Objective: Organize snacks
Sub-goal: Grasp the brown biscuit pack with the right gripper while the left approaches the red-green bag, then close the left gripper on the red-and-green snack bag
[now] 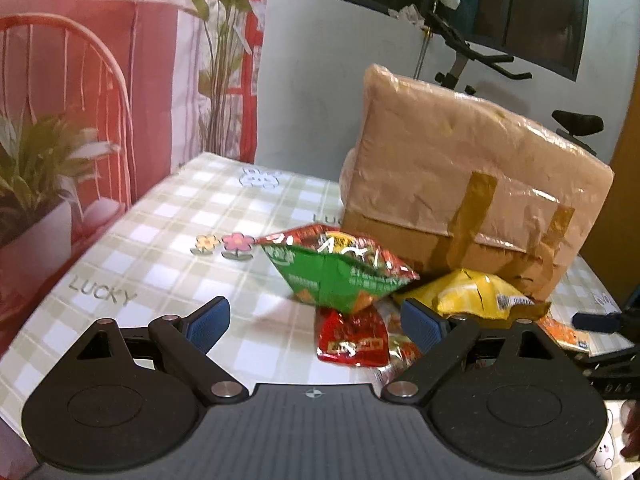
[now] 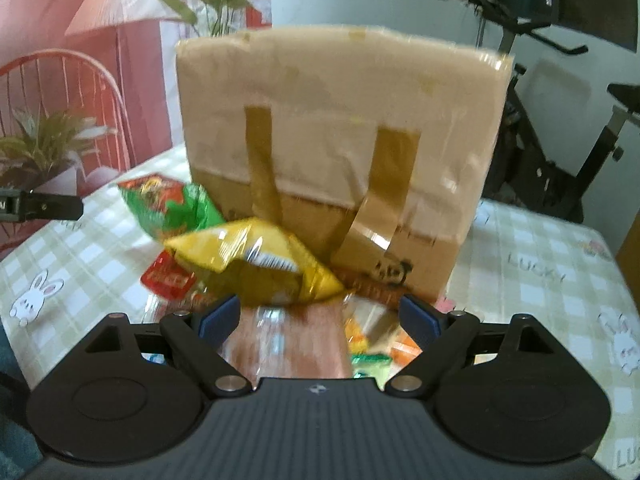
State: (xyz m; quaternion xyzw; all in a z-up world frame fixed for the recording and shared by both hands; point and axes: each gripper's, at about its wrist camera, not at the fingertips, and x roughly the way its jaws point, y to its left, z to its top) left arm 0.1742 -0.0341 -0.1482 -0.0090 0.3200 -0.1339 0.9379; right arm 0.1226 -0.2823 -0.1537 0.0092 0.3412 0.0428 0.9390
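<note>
A pile of snack packets lies in front of a taped cardboard box point(image 1: 472, 184) on the checked table. In the left wrist view I see a green and red packet point(image 1: 336, 272), a red packet point(image 1: 352, 340) and a yellow packet point(image 1: 476, 292). My left gripper point(image 1: 316, 320) is open, with the red packet between its fingers. In the right wrist view the box point(image 2: 340, 128) stands close ahead, with the yellow packet point(image 2: 256, 264), green packet point(image 2: 172, 204) and red packet point(image 2: 168, 276) before it. My right gripper point(image 2: 320, 320) is open over a clear brownish packet point(image 2: 288, 340).
The checked tablecloth point(image 1: 160, 240) extends left of the pile. An orange packet point(image 2: 400, 348) lies by my right gripper's right finger. An exercise bike point(image 2: 560, 140) stands behind the table at the right. A pink curtain point(image 1: 100, 80) hangs at the left.
</note>
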